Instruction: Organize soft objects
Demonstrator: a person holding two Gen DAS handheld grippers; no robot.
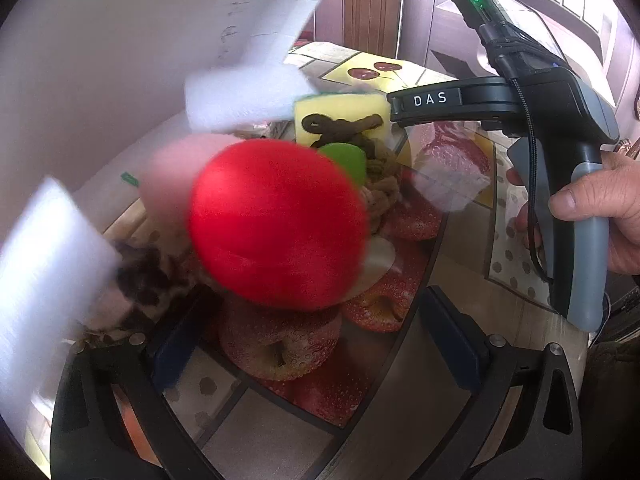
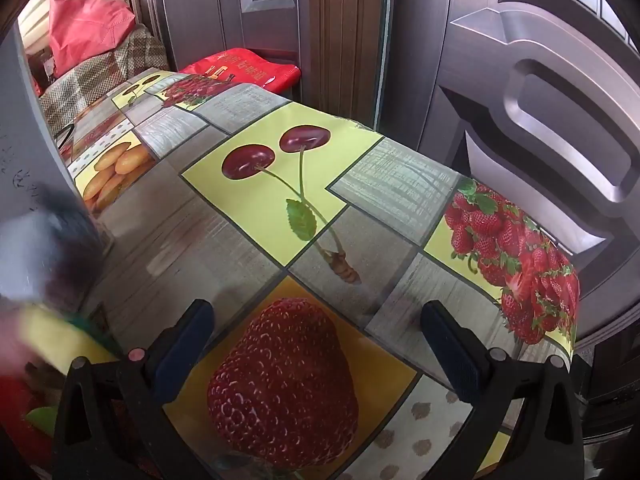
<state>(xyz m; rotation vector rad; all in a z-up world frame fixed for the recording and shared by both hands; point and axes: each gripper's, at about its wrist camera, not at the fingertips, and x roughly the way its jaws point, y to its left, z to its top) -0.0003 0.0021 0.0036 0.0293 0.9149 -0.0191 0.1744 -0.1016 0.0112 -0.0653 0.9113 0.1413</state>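
Note:
A red soft ball [image 1: 276, 224] with a green leaf [image 1: 348, 160] fills the middle of the left wrist view, blurred, just ahead of my open left gripper [image 1: 316, 340] and not between its fingers. Behind it lie a yellow sponge [image 1: 340, 110] and a brown knotted rope [image 1: 380, 184]. Blurred white shapes [image 1: 244, 96] cross the upper left; I cannot tell what they are. A furry dark-and-white thing [image 1: 140, 276] shows at the left. My right gripper [image 2: 320, 344] stands open over a printed strawberry, holding nothing. The sponge [image 2: 52, 340] shows blurred at its left edge.
A fruit-print tablecloth [image 2: 260, 184] under clear glass covers the table. A hand [image 1: 600, 208] holds the right gripper's handle [image 1: 576, 216]. Brown doors [image 2: 540, 100] stand right behind the table's far edge. Red bags [image 2: 88, 16] lie at the far left end.

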